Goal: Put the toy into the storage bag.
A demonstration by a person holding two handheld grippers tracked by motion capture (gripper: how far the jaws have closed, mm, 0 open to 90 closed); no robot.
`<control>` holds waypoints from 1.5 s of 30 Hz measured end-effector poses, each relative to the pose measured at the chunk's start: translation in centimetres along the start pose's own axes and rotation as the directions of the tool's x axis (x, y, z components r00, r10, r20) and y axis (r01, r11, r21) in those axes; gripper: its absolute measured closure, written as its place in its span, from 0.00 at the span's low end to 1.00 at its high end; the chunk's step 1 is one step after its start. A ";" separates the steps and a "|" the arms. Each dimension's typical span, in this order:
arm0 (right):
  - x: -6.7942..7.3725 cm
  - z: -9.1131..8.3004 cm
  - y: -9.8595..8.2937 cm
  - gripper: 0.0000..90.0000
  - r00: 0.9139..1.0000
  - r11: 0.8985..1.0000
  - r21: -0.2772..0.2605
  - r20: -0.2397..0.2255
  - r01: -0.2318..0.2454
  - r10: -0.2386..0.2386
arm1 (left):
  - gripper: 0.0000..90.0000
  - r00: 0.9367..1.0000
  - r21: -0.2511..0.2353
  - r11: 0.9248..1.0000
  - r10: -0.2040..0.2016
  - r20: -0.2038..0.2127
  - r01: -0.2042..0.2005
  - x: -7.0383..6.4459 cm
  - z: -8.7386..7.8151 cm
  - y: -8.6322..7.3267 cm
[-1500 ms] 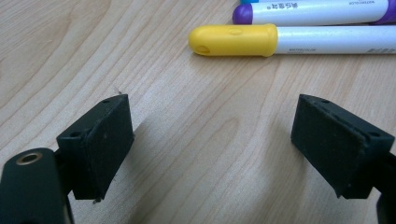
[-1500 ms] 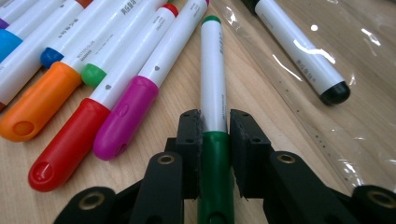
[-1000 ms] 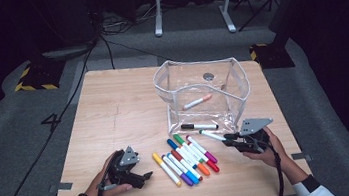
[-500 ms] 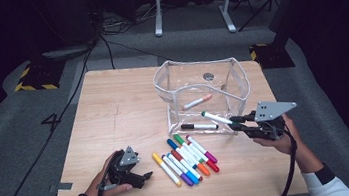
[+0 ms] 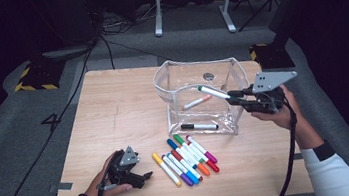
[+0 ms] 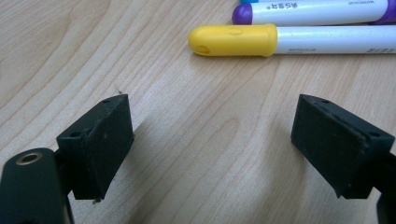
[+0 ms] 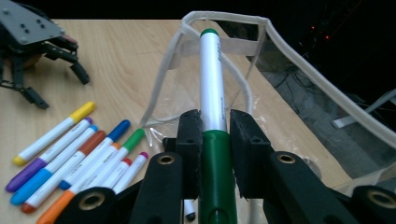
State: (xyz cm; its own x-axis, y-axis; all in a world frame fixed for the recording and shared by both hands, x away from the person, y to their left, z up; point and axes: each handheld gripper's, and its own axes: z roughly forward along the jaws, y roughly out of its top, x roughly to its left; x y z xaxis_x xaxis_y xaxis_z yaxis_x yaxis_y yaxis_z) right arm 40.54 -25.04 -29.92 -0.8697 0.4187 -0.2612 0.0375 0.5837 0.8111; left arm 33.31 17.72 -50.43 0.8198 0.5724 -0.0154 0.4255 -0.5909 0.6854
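Note:
A white marker with a green cap (image 7: 212, 84) is clamped between the jaws of my right gripper (image 7: 213, 121), which is shut on it. In the high view that gripper (image 5: 232, 97) hangs at the right rim of a clear plastic container (image 5: 171, 86), with the green marker (image 5: 213, 92) pointing left over the opening. A red marker (image 5: 197, 103) and a black marker (image 5: 199, 126) lie inside. My left gripper (image 5: 144, 178) rests on the table at the front left, open (image 6: 210, 144) and holding nothing, facing a yellow marker (image 6: 280, 39).
Several coloured markers (image 5: 185, 157) lie in a row in front of the container, the yellow one nearest my left gripper. The wooden table (image 5: 113, 110) has bare room to the left and behind. Beyond it are a dark floor, cables and a stand.
My right gripper has risen from the table beside the marker row, up and rightward to the container's rim, carrying the green marker. The left gripper has stayed put.

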 end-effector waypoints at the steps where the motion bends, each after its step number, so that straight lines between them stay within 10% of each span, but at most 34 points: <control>1: -0.4 0.2 0.2 0.83 1.000 1.000 0.003 0.005 0.000 0.000 | 0.15 1.000 0.000 1.000 0.000 0.000 0.000 0.0 0.0 0.0; 13: -5.0 3.4 1.3 0.83 0.997 0.994 0.078 0.034 -0.070 0.068 | 0.15 1.000 0.000 1.000 0.000 0.000 0.000 0.0 0.0 0.0; 23: -7.4 7.4 0.3 0.83 0.993 0.967 0.227 0.017 -0.119 0.119 | 0.15 1.000 0.000 1.000 0.000 0.000 0.000 0.0 0.0 0.0; 32: -7.3 9.3 -0.4 0.83 0.989 0.925 0.369 -0.071 -0.094 0.129 | 0.15 1.000 0.000 1.000 0.000 0.000 0.000 0.0 0.0 0.0; 38: -6.7 9.4 -0.1 0.83 0.973 0.915 0.401 -0.198 -0.032 0.121 | 0.15 1.000 -0.002 1.000 0.000 -0.001 0.000 0.0 0.0 0.0; 45: -6.4 9.5 -0.1 0.78 0.969 0.904 0.427 -0.212 -0.026 0.128 | 0.15 1.000 0.000 1.000 0.000 0.000 0.000 0.0 0.0 0.0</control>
State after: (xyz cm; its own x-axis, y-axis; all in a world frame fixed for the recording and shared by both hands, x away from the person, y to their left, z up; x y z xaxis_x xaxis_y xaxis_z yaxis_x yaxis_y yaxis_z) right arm 50.75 -21.13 -33.31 -0.9423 0.3325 -0.0384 0.2662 0.8140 0.5163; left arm 33.31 17.72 -50.44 0.8199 0.5722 -0.0154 0.4253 -0.5910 0.6854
